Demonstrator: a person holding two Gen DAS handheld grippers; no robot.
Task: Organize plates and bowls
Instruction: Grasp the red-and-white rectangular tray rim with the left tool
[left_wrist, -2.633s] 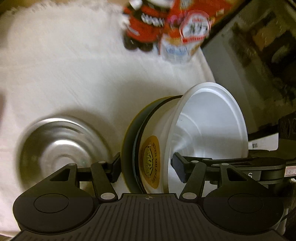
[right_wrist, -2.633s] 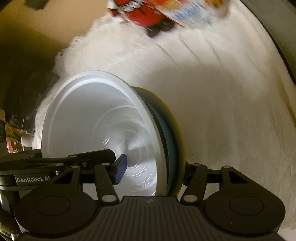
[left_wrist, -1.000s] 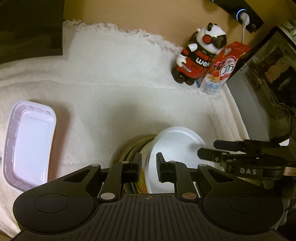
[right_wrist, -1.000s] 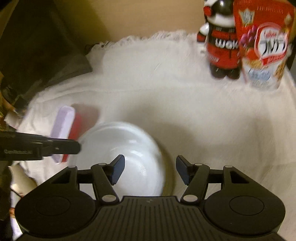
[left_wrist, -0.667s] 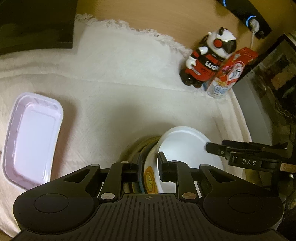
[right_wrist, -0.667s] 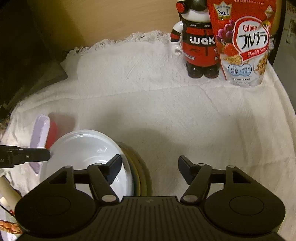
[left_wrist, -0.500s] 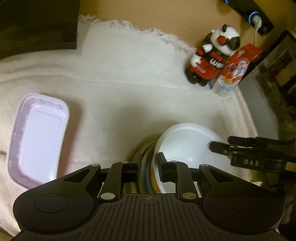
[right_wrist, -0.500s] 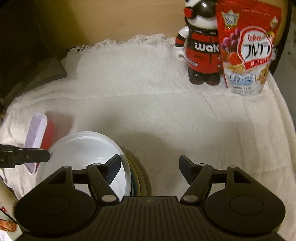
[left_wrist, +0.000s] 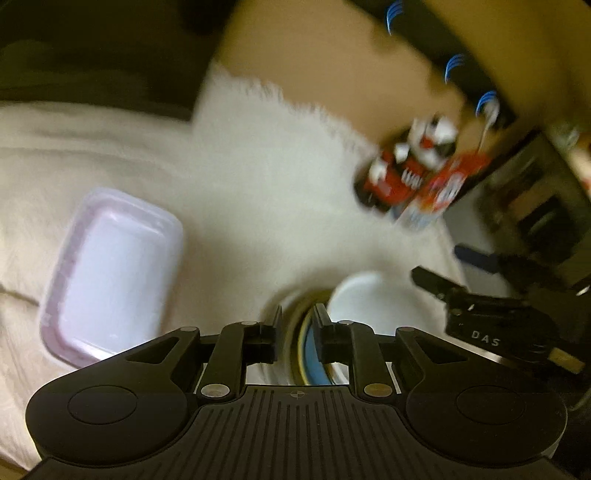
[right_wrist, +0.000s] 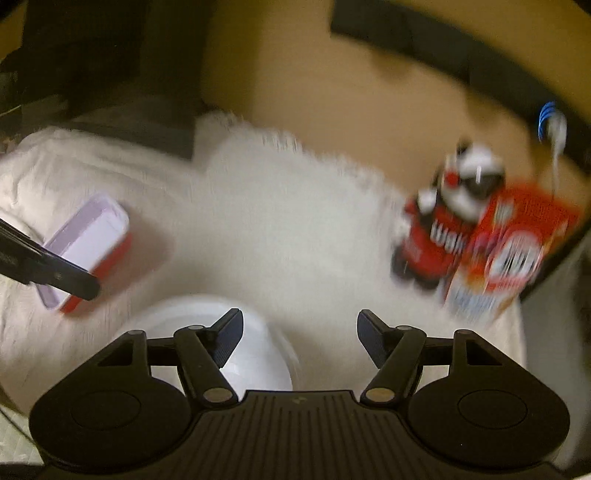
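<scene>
My left claw (left_wrist: 295, 334) pinches the plate (left_wrist: 308, 343) rim at lower centre, right claw (right_wrist: 300, 336) apart, so the bowl (left_wrist: 364, 295) may slide off.

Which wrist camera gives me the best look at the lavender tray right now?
The left wrist view: the lavender tray lies open-side up on the white cloth, with its whole rim and inside visible. The right wrist view shows it smaller, more edge-on and blurred, partly behind the left gripper.
</scene>
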